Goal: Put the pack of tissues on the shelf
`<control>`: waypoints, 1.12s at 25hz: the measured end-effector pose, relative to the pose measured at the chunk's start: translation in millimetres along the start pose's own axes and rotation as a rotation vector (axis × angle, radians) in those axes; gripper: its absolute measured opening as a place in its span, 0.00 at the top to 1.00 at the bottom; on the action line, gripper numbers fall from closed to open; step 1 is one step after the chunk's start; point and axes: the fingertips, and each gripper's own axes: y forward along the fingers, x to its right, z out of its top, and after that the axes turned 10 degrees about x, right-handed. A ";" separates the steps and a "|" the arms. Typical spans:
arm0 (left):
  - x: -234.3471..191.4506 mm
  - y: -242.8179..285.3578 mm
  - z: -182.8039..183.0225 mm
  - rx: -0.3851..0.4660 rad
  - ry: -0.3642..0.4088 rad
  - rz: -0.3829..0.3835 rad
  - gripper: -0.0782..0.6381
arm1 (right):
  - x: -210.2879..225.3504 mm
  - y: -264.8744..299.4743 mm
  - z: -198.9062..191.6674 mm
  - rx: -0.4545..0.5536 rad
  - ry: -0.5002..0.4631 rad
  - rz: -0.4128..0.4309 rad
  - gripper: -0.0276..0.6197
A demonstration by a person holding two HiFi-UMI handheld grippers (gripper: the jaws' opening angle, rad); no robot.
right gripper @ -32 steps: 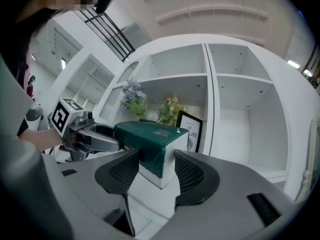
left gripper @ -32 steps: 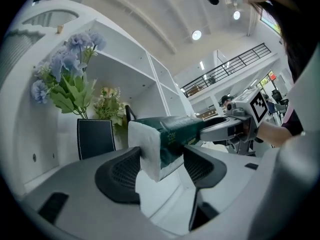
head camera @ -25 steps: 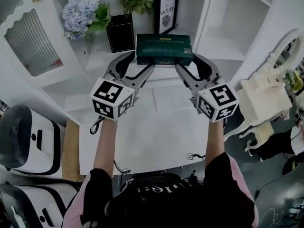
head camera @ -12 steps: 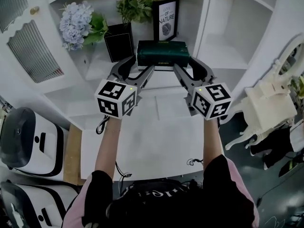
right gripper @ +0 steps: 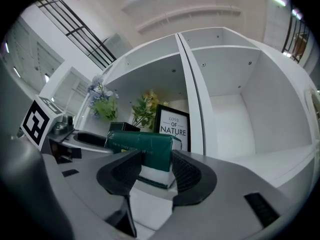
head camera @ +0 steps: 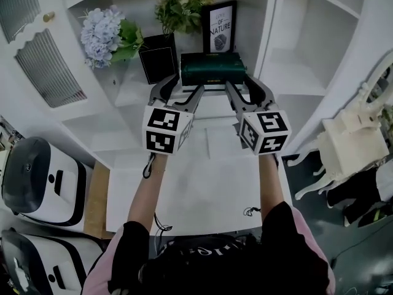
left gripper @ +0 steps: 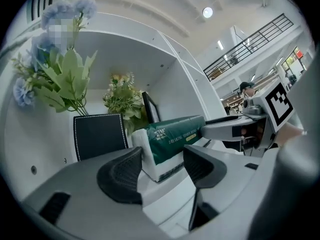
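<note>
The dark green pack of tissues (head camera: pixel 212 69) lies on the white shelf (head camera: pixel 130 86), in front of a framed print. My left gripper (head camera: pixel 179 91) is at the pack's left end, open; in the left gripper view the pack (left gripper: pixel 172 136) sits just beyond the black pads (left gripper: pixel 120 176), untouched. My right gripper (head camera: pixel 249 92) is at the right end. Its jaws are closing, and the pack's end (right gripper: pixel 145 151) shows between the tips with gaps on both sides.
A black box (head camera: pixel 158 57), blue flowers (head camera: pixel 104 32), a green plant (head camera: pixel 183 5) and the framed print (head camera: pixel 220 26) share the compartment. An upright divider (head camera: pixel 265 35) bounds it on the right. Below lie a white table (head camera: pixel 202 177), a white chair (head camera: pixel 356 140) and white machines (head camera: pixel 37 177).
Both marker cubes have moved inward, toward each other. The pack has stayed in front of the framed print. The view has shifted slightly.
</note>
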 end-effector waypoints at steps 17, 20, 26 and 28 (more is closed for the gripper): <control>6.5 -36.1 -7.3 0.023 -0.046 -0.057 0.51 | -8.5 -26.7 -1.5 -0.041 -0.003 -0.001 0.62; 6.6 -54.1 -13.7 0.024 -0.070 -0.055 0.51 | -19.9 -39.9 -10.4 -0.066 0.007 0.007 0.62; 13.0 -94.7 -43.8 -0.033 -0.103 -0.079 0.51 | -55.3 -61.7 -41.1 -0.143 0.018 0.012 0.62; 18.2 -111.6 -54.3 -0.049 -0.119 -0.098 0.51 | -70.2 -70.0 -50.5 -0.160 0.034 0.011 0.62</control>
